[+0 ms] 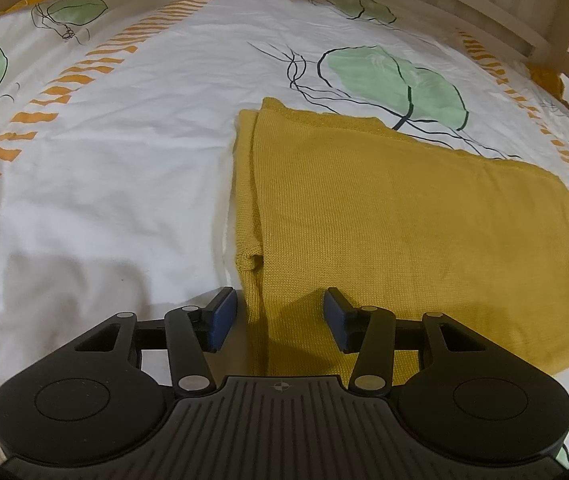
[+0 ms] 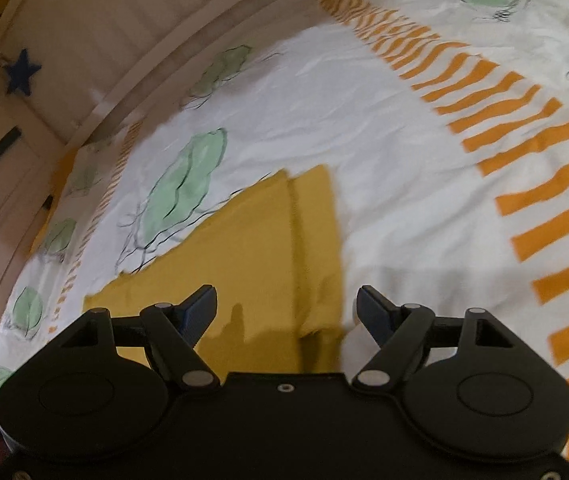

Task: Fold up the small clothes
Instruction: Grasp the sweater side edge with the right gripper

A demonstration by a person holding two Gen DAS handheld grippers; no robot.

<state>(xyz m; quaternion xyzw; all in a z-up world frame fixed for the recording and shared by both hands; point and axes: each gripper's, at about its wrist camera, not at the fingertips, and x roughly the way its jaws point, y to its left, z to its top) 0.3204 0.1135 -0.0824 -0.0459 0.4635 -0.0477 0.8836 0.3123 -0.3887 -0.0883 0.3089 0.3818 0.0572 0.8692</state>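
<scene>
Nearby, the left gripper [image 1: 280, 320] hangs with jaws apart over the near edge of a mustard knitted garment [image 1: 404, 220], folded into a flat rectangle on the bed cover [image 1: 124, 180]. Only its view shows the fine ribbing; the right gripper [image 2: 286, 316], jaws wide and empty, shows a blue star [image 2: 22, 72] on the bed frame [image 2: 124, 40] beyond.
</scene>
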